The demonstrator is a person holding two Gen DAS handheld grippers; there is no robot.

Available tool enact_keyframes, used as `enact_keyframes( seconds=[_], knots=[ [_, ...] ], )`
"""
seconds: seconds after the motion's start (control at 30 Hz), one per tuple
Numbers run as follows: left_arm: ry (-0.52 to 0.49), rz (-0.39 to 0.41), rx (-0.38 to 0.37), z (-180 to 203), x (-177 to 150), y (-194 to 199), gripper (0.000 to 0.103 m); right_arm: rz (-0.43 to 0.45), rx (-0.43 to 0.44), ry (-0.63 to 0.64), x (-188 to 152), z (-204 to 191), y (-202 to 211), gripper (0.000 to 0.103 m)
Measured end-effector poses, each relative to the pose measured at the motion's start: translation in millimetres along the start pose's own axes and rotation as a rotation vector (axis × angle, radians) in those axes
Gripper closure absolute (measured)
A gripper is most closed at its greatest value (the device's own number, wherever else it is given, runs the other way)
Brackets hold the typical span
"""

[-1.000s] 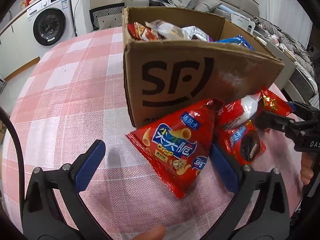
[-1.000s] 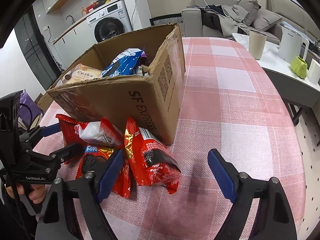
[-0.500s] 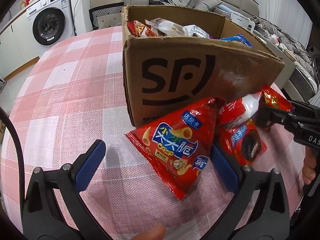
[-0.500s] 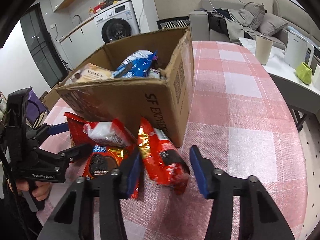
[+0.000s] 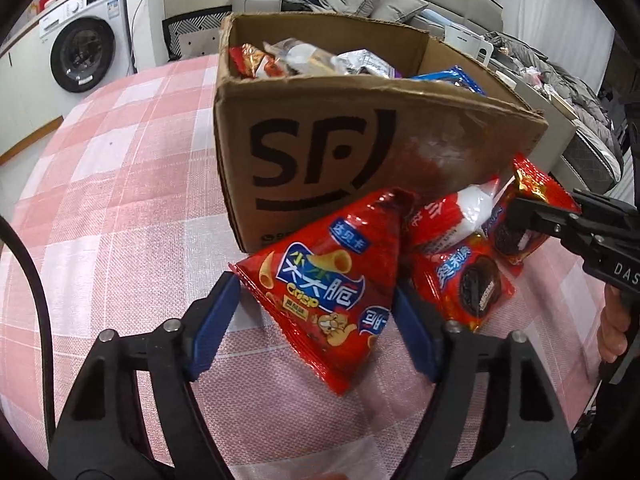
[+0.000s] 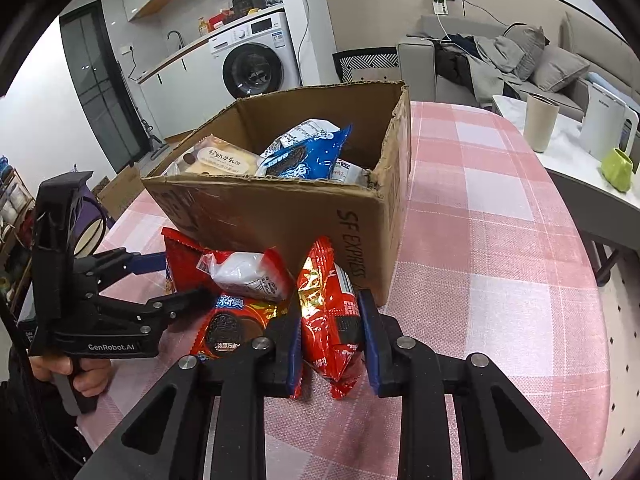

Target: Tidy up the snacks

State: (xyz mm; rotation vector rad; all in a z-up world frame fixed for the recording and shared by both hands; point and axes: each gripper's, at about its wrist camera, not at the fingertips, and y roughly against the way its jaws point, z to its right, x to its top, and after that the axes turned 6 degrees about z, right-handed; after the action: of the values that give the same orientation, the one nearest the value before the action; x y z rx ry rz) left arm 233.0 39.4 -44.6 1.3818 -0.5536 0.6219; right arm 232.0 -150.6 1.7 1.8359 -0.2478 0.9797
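A red triangular crisp bag (image 5: 320,292) leans on the cardboard box (image 5: 320,152) of snacks. My left gripper (image 5: 316,312) straddles it and its jaws are closing. The blue pads (image 5: 216,320) stand right at the bag's edges, and the bag shows no crumpling. My right gripper (image 6: 332,340) is shut on a red cookie packet (image 6: 328,304) at the box's corner (image 6: 384,240). The same packet (image 5: 536,184) and right gripper (image 5: 536,220) appear at the right of the left wrist view. Between both lie a red Oreo packet (image 6: 228,324) and a red-and-white packet (image 6: 248,272).
The box holds several snacks, among them a blue Oreo bag (image 6: 308,152). The pink checked tablecloth (image 6: 500,240) spreads to the right of the box. Beyond the table edge a side table carries a beige cup (image 6: 540,124) and a green pot (image 6: 618,164). A hand (image 6: 84,376) holds the left gripper.
The right gripper's jaws have closed onto the red cookie packet. The left gripper's jaws have narrowed from wide apart to the crisp bag's edges. Neither hand has shifted much.
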Motion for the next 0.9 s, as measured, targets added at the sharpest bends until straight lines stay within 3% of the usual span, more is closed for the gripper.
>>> enact_keyframes(
  seconds=[0.33, 0.9],
  knots=[
    [-0.029, 0.056, -0.022, 8, 3, 15, 0.061, 0.011, -0.007, -0.005, 1, 1, 3, 0.078],
    [-0.052, 0.141, -0.063, 24, 15, 65, 0.068, 0.051, 0.001, -0.001, 4, -2, 22, 0.078]
  ],
)
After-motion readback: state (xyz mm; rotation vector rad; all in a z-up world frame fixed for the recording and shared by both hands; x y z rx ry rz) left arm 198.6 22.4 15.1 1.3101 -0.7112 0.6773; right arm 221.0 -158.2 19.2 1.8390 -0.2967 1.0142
